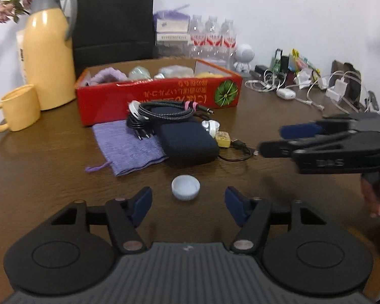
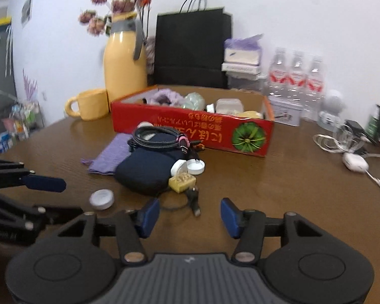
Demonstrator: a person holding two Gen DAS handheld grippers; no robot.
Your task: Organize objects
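A white bottle cap (image 1: pixel 185 187) (image 2: pixel 101 198) lies on the brown table just ahead of my left gripper (image 1: pixel 188 204), which is open with nothing between its pads. My right gripper (image 2: pixel 190 214) is open too, with a black cable plug (image 2: pixel 193 200) lying just past its tips. Behind these sit a dark pouch (image 1: pixel 187 139) (image 2: pixel 147 172), a coiled black cable (image 1: pixel 164 110) on top of it, a purple cloth bag (image 1: pixel 126 147), a small yellow block (image 2: pixel 182 181) and two white caps (image 2: pixel 187 167). Further back stands an open red box (image 1: pixel 159 93) (image 2: pixel 190 129) holding several items.
A yellow jug (image 1: pixel 48 58) and yellow mug (image 1: pixel 17 107) stand at the back left, and a black paper bag (image 1: pixel 114 25) and water bottles (image 1: pixel 212 38) behind the box. White cables and chargers (image 1: pixel 316 88) crowd the right side. A hand (image 1: pixel 375 197) holds the right gripper.
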